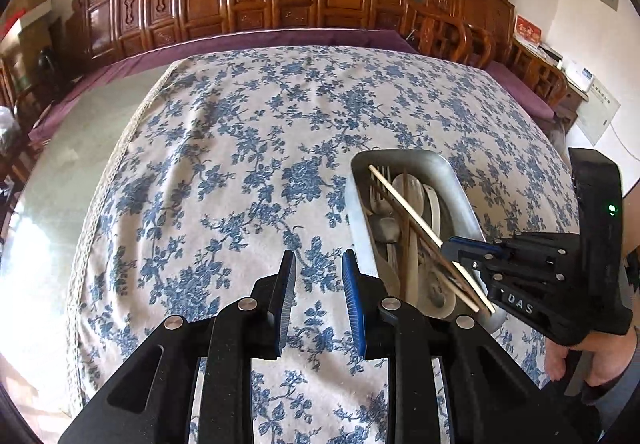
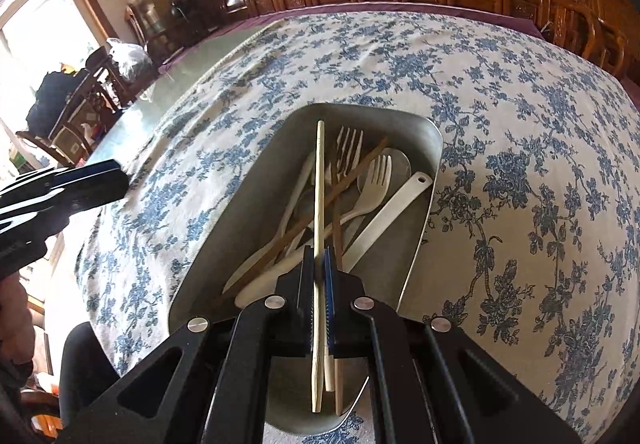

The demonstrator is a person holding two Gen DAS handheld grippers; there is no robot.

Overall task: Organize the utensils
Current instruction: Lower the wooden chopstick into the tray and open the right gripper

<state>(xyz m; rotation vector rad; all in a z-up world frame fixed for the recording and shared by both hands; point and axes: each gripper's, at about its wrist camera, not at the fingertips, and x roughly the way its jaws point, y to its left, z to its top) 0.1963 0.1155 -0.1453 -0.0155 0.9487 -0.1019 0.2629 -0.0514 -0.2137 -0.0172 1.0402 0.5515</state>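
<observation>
Blue-flowered white tablecloth (image 1: pixel 240 164) lies under the left gripper (image 1: pixel 319 280), whose jaws stand spread with nothing between them, hovering over bare cloth. Just to its right sits the grey metal rectangular tray (image 1: pixel 452 172), holding white plastic forks (image 2: pixel 374 180), a white plastic spoon (image 2: pixel 390 216) and dark brown chopsticks (image 2: pixel 352 172). Over the tray's near end the right gripper (image 2: pixel 319 276), lettered "DAS" on its side, is pinched on a pale wooden chopstick (image 2: pixel 319 184) that points forward along the tray, above the other utensils.
</observation>
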